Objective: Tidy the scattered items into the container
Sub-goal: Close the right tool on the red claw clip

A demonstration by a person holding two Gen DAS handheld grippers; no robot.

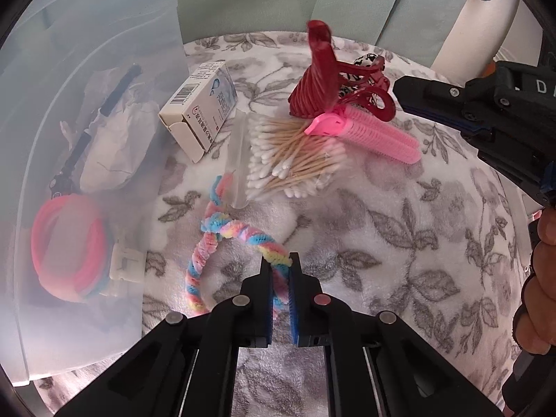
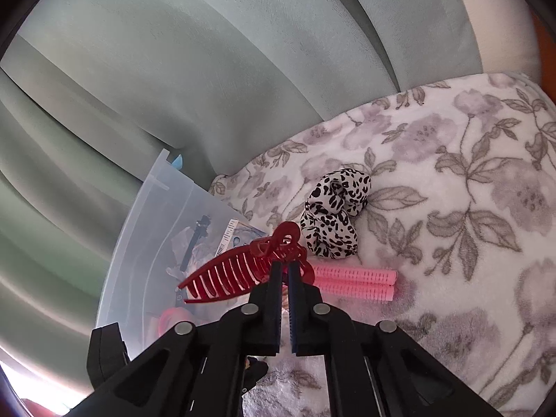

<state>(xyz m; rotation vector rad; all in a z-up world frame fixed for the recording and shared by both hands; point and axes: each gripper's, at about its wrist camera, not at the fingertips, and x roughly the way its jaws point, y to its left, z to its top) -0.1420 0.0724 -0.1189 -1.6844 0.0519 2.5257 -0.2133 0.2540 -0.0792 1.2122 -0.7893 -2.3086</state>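
Nearest the left wrist camera, the left claw [image 1: 280,267] is clamped on a pastel twisted chenille loop [image 1: 222,239], its blue pads pinching the fuzzy strand where it lies on the floral blanket [image 1: 399,243]. Just left of it stands the translucent container [image 1: 87,139], already holding pink hair ties [image 1: 67,239], a crumpled white packet [image 1: 111,153] and a black clip [image 1: 118,87]. A little farther on the blanket sits a pile of cotton swabs [image 1: 295,160] in clear wrapping, with a white box [image 1: 201,111] lying just beside the container's wall. Beyond the swabs rests a pink hair roller [image 1: 368,132].

On the right side, the right claw [image 2: 284,267] is closed on the hinge of a red hair claw clip [image 2: 236,274], which is lifted clear of the blanket with its toothed end pointing left toward the container [image 2: 153,215]. Past the fingers lies the pink roller [image 2: 354,281], and farther still a black-and-white spotted scrunchie [image 2: 333,219]. At the far edge rise pale green cushions [image 2: 208,69].
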